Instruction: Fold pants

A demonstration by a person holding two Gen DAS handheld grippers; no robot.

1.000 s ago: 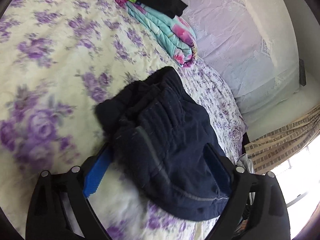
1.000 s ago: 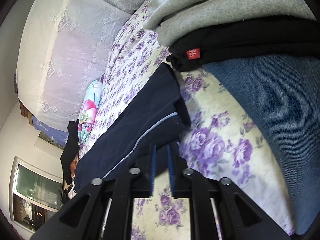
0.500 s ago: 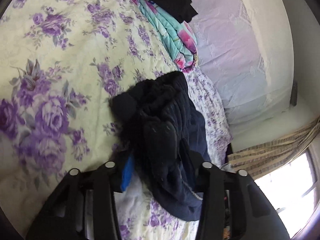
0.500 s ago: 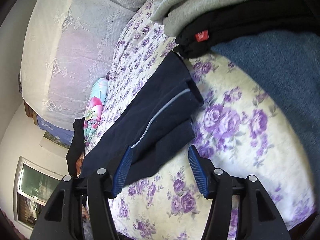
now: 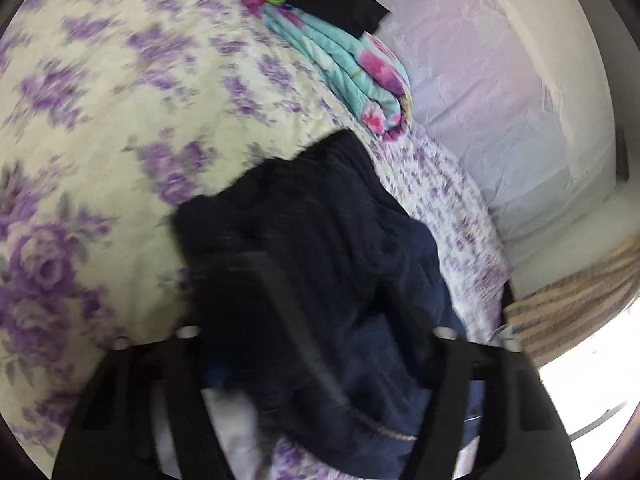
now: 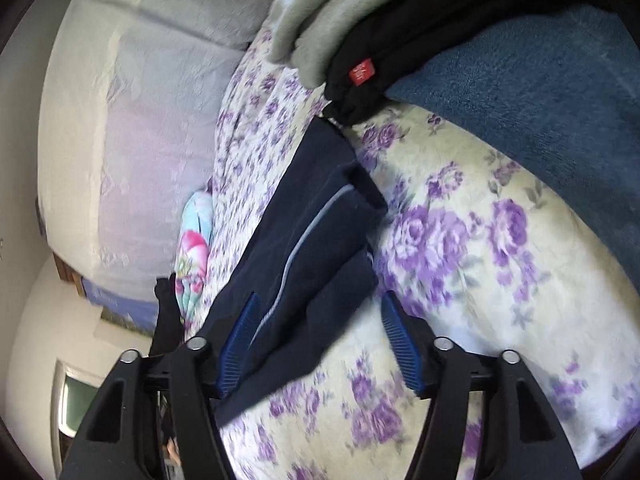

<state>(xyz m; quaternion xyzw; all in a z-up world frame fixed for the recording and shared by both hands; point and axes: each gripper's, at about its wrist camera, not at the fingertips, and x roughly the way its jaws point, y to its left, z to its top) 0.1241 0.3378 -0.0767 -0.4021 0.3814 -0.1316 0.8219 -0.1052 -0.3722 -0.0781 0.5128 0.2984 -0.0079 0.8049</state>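
Left gripper [image 5: 316, 360] seems clamped on the bunched navy pants [image 5: 320, 248] — right gripper [image 6: 320, 344], just opening, stands apart.

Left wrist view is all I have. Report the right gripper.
Observer: The right gripper is open, its jaws having just been opening; the pants leg end lies between the pads, unpressed.
Operator: Say what lies beyond that leg end.
Observer: A pile: a grey garment, a black garment with a red tag, and blue denim.
Operator: Describe how the leg lies.
Observer: Flat on the bedspread, its far corner close to the black garment.
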